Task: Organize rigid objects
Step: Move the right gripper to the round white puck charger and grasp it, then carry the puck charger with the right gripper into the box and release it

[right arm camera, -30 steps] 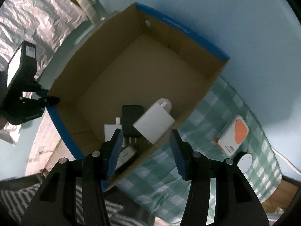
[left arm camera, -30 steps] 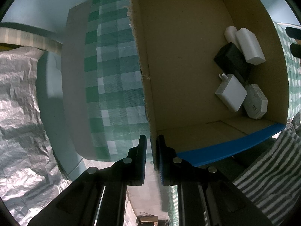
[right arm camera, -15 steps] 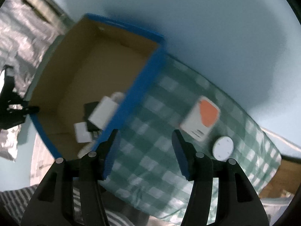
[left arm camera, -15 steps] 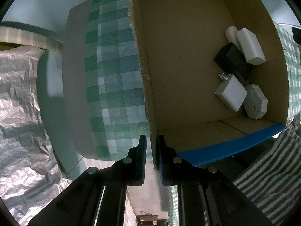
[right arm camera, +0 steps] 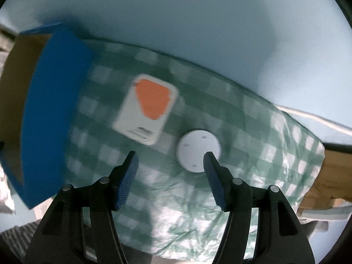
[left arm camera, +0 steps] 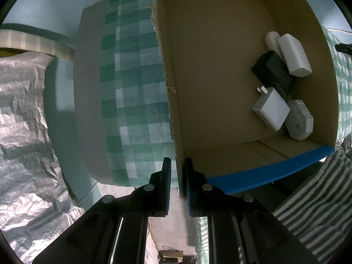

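Observation:
My left gripper [left arm camera: 177,165] is shut on the near wall of the cardboard box [left arm camera: 173,114]. Inside the box lie a white plug adapter [left arm camera: 271,108], a black charger [left arm camera: 272,72], a white block [left arm camera: 294,55] and a white module [left arm camera: 299,123]. My right gripper [right arm camera: 169,158] is open and empty above the green checked cloth [right arm camera: 253,154]. A white and orange device [right arm camera: 147,108] and a white round disc [right arm camera: 197,148] lie on the cloth just beyond its fingertips. The box's blue outer side [right arm camera: 50,110] is at the left.
The checked cloth [left arm camera: 132,88] covers a table beside the box. Crinkled silver foil [left arm camera: 24,121] lies at the left. A striped fabric [left arm camera: 312,193] is at the lower right. A pale blue wall [right arm camera: 198,22] stands behind the table.
My right gripper has swung right, away from over the box to above the cloth, near the orange device and disc. The left gripper has stayed clamped on the box wall.

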### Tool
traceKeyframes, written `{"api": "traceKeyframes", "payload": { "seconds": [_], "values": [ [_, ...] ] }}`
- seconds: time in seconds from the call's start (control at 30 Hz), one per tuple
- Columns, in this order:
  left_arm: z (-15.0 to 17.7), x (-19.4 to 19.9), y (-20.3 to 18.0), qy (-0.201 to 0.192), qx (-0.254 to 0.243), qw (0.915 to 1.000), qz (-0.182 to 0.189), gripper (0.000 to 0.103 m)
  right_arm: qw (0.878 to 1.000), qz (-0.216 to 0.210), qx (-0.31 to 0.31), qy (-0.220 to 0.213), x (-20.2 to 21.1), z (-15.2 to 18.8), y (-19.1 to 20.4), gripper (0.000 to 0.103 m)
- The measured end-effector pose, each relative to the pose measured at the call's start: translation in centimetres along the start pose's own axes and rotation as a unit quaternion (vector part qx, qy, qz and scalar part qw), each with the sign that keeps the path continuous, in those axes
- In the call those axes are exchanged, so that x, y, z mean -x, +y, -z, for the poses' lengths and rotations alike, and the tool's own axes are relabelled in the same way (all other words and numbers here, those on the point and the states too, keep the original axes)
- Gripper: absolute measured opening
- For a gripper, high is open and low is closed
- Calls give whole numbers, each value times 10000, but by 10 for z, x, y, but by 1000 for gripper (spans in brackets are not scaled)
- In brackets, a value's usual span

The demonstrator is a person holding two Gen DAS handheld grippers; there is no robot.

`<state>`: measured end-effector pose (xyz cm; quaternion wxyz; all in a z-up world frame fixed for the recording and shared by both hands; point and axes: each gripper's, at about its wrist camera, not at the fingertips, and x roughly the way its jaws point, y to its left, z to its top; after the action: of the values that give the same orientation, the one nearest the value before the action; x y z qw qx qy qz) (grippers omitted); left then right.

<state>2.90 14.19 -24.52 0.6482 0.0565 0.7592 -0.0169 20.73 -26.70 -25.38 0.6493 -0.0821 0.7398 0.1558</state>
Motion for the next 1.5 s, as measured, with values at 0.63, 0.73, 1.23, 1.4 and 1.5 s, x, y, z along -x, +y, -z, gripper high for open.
{"api": "traceKeyframes", "payload": {
  "seconds": [0.63, 0.73, 1.23, 1.4, 1.5],
  "values": [
    [-1, 0, 0, 49, -4, 10000, -25, 13, 9976, -200, -600, 268, -56, -12, -38, 63],
    [-1, 0, 0, 41, -2, 10000, -31, 13, 9979, -65, -505, 401, -62, -13, -33, 63],
    [1, -1, 1, 29, -5, 10000, 0, 13, 9950, -250, -810, 531, -72, 7, -39, 62],
    [0, -1, 0, 29, -17, 10000, -9, 13, 9956, -360, -737, 450, -48, 13, -33, 62],
    [0, -1, 0, 29, -17, 10000, -10, 13, 9960, -437, -675, 400, -33, 16, -25, 62]
  ]
}}
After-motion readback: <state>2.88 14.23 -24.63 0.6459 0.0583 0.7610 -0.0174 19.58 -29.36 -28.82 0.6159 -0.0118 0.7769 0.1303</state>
